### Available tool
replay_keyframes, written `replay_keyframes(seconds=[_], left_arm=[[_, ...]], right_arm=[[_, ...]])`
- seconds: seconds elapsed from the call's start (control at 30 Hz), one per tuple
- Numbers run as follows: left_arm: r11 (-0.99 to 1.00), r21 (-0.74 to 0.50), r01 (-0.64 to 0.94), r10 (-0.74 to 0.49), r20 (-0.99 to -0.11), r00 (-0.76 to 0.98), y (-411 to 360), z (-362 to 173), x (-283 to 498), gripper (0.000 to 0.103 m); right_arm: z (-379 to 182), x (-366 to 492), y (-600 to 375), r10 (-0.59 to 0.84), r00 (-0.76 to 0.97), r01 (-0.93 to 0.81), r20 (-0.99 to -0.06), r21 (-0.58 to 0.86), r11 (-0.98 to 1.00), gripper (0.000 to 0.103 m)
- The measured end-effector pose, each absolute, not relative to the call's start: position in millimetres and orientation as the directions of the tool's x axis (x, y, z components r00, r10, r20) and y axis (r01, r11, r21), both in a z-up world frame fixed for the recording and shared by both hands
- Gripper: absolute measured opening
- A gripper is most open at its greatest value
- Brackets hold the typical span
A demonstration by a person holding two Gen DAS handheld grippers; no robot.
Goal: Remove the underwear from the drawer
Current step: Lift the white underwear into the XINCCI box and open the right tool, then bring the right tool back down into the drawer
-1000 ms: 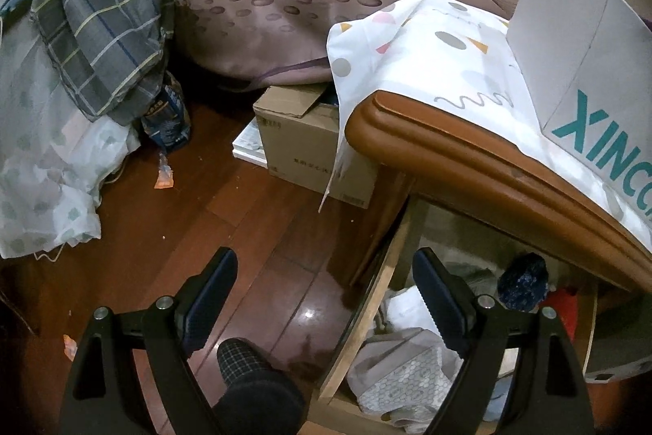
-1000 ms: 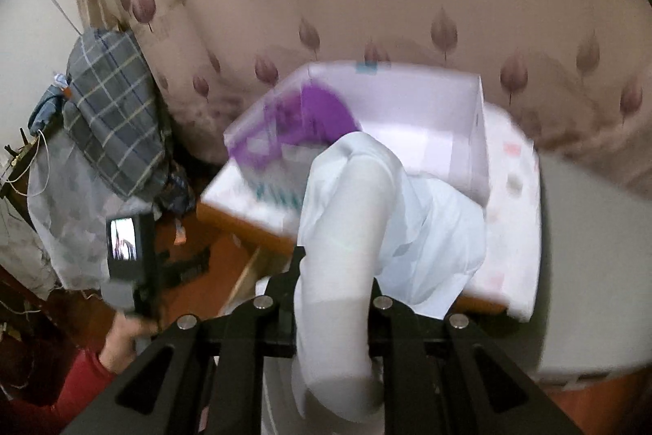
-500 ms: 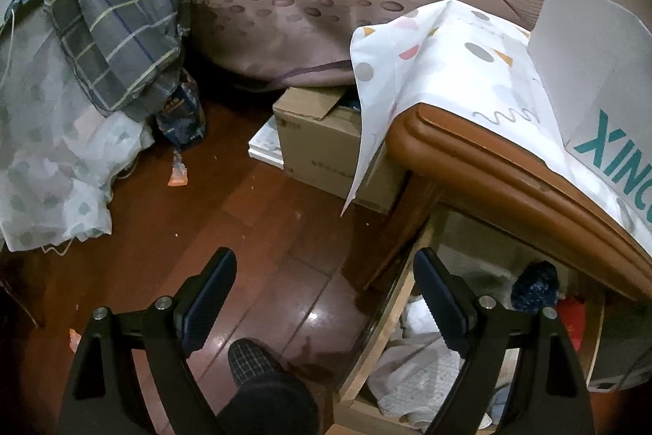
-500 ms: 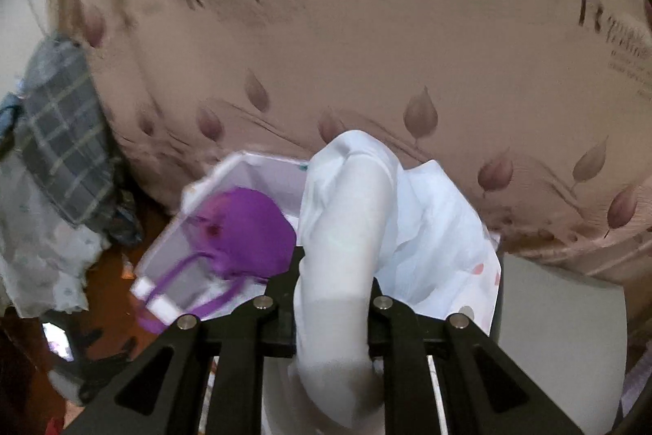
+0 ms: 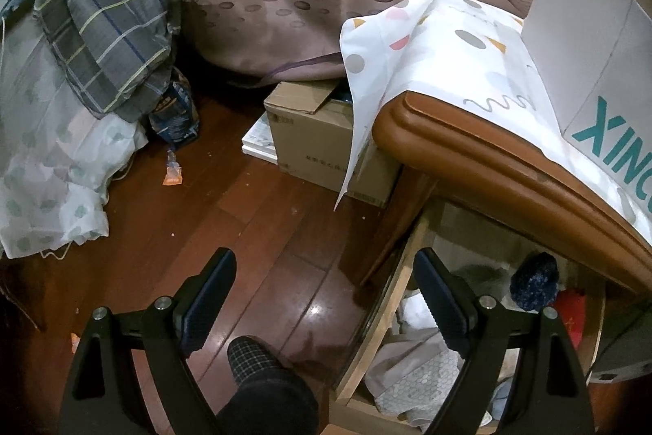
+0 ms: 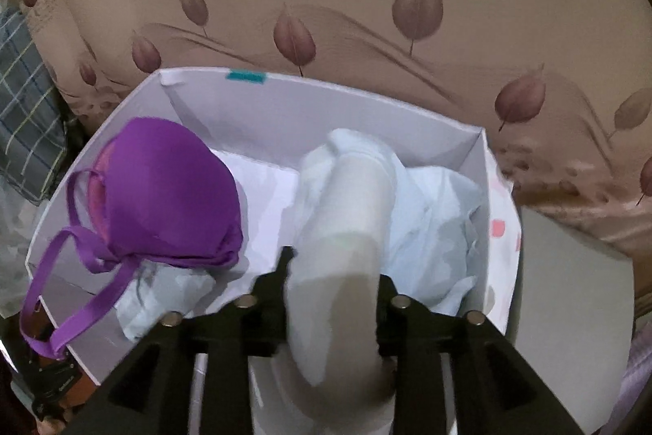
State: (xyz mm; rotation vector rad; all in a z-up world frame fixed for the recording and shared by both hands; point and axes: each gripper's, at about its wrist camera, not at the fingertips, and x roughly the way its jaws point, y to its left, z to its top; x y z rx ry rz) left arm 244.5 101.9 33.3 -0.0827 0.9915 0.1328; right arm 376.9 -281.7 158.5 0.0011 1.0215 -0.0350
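Since a second ago the right claw (image 6: 332, 272) has swung from above the open drawer over to the white open-top cardboard box (image 6: 366, 117) and dropped lower, carrying the pale blue-white folded underwear (image 6: 346, 215) with it. Its jaws have just been opening; the garment is between them, front end lying down into the box, and whether the pads press on it cannot be told. In the box: a purple padded bra (image 6: 163, 190) at left, one strap hanging over the near wall, and more pale blue fabric (image 6: 440, 215) at right. The box stands on the polka-dot white cloth (image 5: 448, 43) covering the brown wooden tabletop (image 5: 489, 166). The left claw (image 5: 326, 296) hasn't shifted, jaws spread wide, pinching nothing, over the dark wood floor (image 5: 252, 206) beside the light wooden drawer (image 5: 391, 312), which is pulled out with crumpled clothes inside.
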Motion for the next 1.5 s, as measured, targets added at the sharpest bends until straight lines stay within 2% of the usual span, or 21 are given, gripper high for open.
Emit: replay_keyframes(seconds=[0.07, 0.27, 0.37, 0.6, 0.87, 1.03, 1.17, 1.37, 1.5], left_arm=[[0.989, -0.014, -0.146, 0.067, -0.844, 0.533, 101.4, 31.3, 245.6, 0.087], [0.993, -0.011, -0.118, 0.054, -0.842, 0.537, 97.0, 31.4, 245.3, 0.087], [0.996, -0.001, -0.092, 0.049, -0.841, 0.539, 94.1, 31.3, 243.9, 0.087], [0.999, 0.024, -0.036, 0.039, -0.846, 0.532, 84.1, 29.5, 241.0, 0.087], [1.000, 0.021, 0.001, 0.018, -0.859, 0.511, 78.7, 24.6, 241.9, 0.089], [1.000, 0.031, -0.005, 0.029, -0.863, 0.504, 81.2, 22.0, 242.3, 0.089], [1.000, 0.017, -0.008, 0.019, -0.867, 0.498, 82.2, 20.9, 243.2, 0.089], [1.000, -0.013, -0.007, -0.008, -0.871, 0.491, 81.7, 21.4, 243.3, 0.089], [1.000, -0.016, -0.004, -0.012, -0.871, 0.491, 82.8, 22.1, 243.0, 0.089]], right_arm=[[158.3, 376.4, -282.6, -0.049, 0.530, 0.039, -0.846, -0.033, 0.999, 0.063], [192.4, 351.1, -294.5, -0.014, 0.615, 0.066, -0.788, 0.034, 0.997, 0.063], [215.8, 318.6, -293.2, 0.039, 0.642, 0.010, -0.766, 0.059, 0.998, 0.063], [218.2, 216.5, -276.2, 0.140, 0.547, -0.173, -0.825, 0.052, 0.984, 0.064], [117.3, 152.0, -252.3, 0.197, 0.318, -0.245, -0.927, 0.120, 0.962, 0.065], [39.1, 158.5, -246.5, 0.227, 0.203, -0.116, -0.953, 0.207, 0.972, 0.065], [-13.0, 172.5, -234.7, 0.217, 0.102, -0.072, -0.971, 0.210, 0.975, 0.068], [-61.0, 197.8, -225.5, 0.211, -0.004, 0.030, -0.978, 0.211, 0.977, 0.076], [-88.2, 210.1, -219.6, 0.183, -0.066, 0.084, -0.981, 0.178, 0.980, 0.077]])
